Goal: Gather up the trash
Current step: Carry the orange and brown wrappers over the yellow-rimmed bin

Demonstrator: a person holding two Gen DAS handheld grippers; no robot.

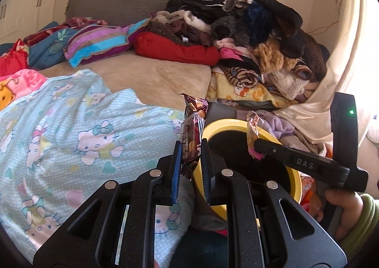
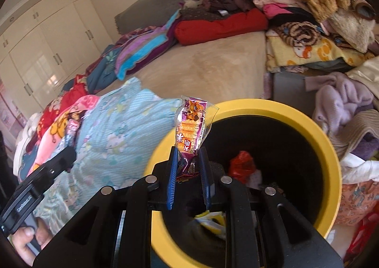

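Bedroom: a beige bed (image 1: 151, 78) heaped with clothes (image 1: 248, 38), a Hello Kitty quilt (image 1: 71, 140) at its near edge. Beside the bed we note a yellow-rimmed bin (image 2: 331, 163); inside lie a red scrap (image 2: 242, 165) and a yellow-white wrapper (image 2: 213, 220). Our left gripper (image 1: 191, 149) is clamped on a brown snack wrapper (image 1: 193, 130), just beside the rim. Our right gripper (image 2: 188, 159) pinches an orange-purple wrapper (image 2: 189, 130) over the bin's near-left rim.
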